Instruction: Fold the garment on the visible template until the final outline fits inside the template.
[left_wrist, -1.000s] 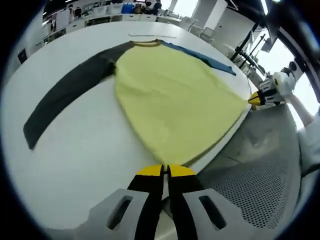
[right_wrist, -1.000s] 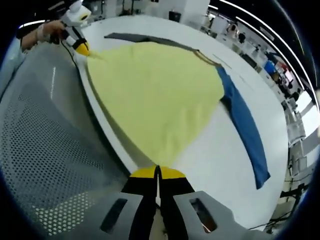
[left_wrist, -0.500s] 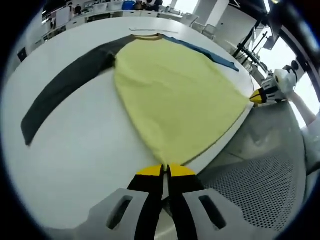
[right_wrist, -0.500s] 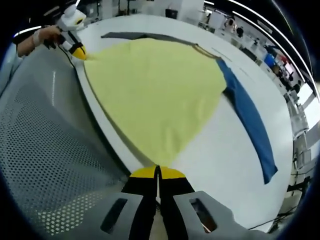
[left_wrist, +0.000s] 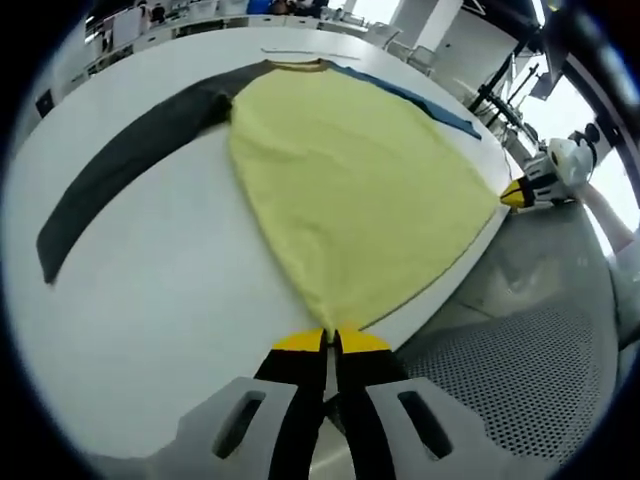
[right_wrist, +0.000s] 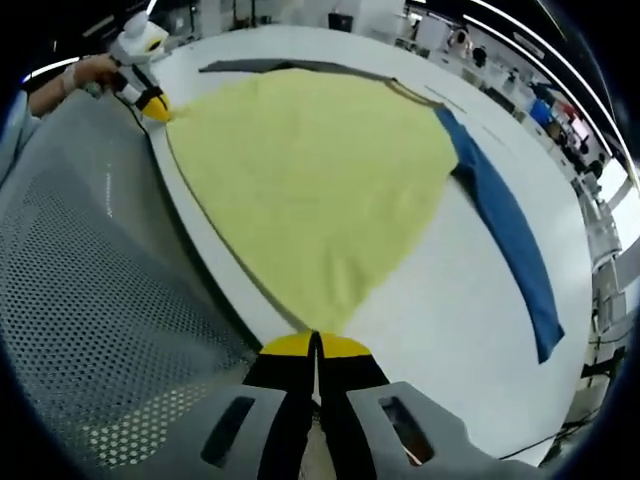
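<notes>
Left gripper (left_wrist: 332, 338): jaws pressed together on one bottom corner of the garment (left_wrist: 350, 190), at the near edge of the white table (left_wrist: 150, 330). You also see it across the right gripper view, upper left, with a hand (right_wrist: 85, 72) behind it.

Right gripper (right_wrist: 316, 340): jaws likewise pinched on the other bottom corner of the garment; it appears at the right of the left gripper view, yellow tips against the hem.

Garment: long-sleeved top, yellow body (right_wrist: 310, 170), lying flat on the table with the collar (left_wrist: 297, 64) at the far side and the hem drawn along the near table edge between your two grippers. Dark grey sleeve (left_wrist: 120, 170) stretched out to one side, blue sleeve (right_wrist: 505, 230) to the other.

Template: a thin line on the table beyond the collar may be part of it; its outline cannot be made out from here.

Perforated grey surface (right_wrist: 90, 330): below the table edge, nearest you.

Step in hand, by judgement: hem held taut, ready to be carried toward the collar for a first fold. To do it well:
- lift both corners together and level, so the hem stays straight
- keep tension even; slack in the middle will wrinkle the body
- lay the hem square to the shoulders
- mind the sleeves, which lie well outside the body and will need folding in.
</notes>
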